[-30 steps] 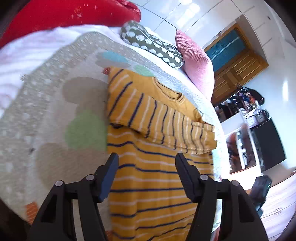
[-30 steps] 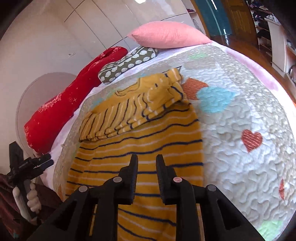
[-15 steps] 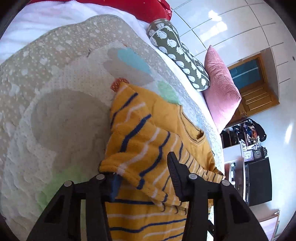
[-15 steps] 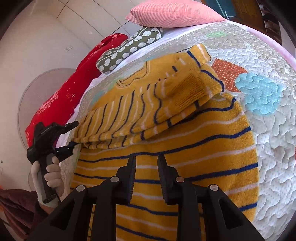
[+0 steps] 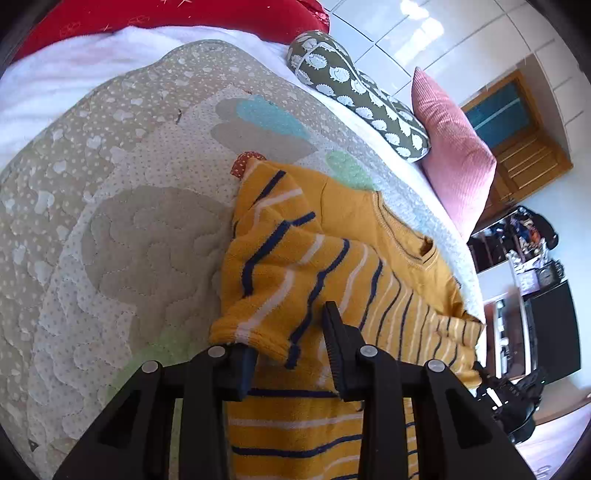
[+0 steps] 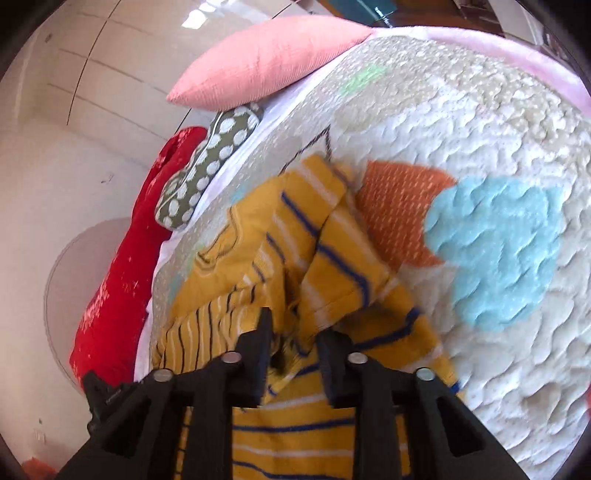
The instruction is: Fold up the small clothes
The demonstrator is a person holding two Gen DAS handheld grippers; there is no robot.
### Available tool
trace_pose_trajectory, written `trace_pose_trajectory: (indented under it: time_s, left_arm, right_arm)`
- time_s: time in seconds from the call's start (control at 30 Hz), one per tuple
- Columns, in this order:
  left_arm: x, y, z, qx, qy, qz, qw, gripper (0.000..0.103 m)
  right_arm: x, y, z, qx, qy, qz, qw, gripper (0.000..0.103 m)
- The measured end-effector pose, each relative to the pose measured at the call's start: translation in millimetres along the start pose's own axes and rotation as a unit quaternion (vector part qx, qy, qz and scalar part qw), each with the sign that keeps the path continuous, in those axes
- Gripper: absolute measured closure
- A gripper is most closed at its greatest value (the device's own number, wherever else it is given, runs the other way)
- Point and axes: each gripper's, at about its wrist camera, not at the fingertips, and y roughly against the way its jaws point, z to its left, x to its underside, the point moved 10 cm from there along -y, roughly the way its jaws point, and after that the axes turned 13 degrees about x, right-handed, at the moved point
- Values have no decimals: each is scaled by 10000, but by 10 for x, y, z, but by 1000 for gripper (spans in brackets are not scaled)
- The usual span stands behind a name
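Quilted bed (image 5: 155, 236), striped sweater (image 5: 376, 295) atop

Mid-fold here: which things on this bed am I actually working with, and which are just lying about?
In the job: striped yellow sweater; left gripper and right gripper, both closing with its fabric between their fingers.

Lying about: quilt, pink pillow, spotted green cushion, red cushion.

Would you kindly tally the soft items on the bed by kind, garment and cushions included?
Striped yellow sweater: 1
Cushions: 3, namely red cushion, green patterned cushion, pink cushion
Quilt: 1
Total: 5
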Motion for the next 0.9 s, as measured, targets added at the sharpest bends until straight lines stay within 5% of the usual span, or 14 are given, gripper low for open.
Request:
trace_pose_trajectory:
  time_s: [0.13, 0.37, 0.43, 0.47, 0.57, 0.67, 0.77, 0.9]
  left_arm:
    - [117, 2, 8, -324, -149, 93, 9993, 72]
    - [203, 177, -127, -104, -196, 59, 9997, 69]
    - [243, 202, -170, -147, -232, 111, 9996, 69]
    - [270, 224, -193, -162, -254, 135, 9995, 69]
    - [359, 307, -285, -48, -361, 206, 9991, 69]
    - [466, 395, -322, 15, -489, 276, 9984, 67]
    - [583, 459, -306, 102, -489, 354, 9981, 67]
    - [704, 580, -304, 149, -501, 337, 9981, 67]
  right_arm:
    - [-74, -49, -216, 363, 49, 1, 9993, 91]
    - [19, 11, 16, 148, 361, 15, 9992, 82]
    - [70, -99, 110, 213, 569, 215, 9979, 90]
    - [51, -112, 124, 351, 688, 202, 9968, 99]
    - [-141, 7, -52, 1149, 760, -257, 9901, 98]
    - [-121, 130, -122, 1113, 749, -142, 9909, 97]
    - [-23, 388, 10, 1022, 1046, -370, 9886, 85]
    - [-13, 530, 372, 713, 1474, -789, 9834, 58]
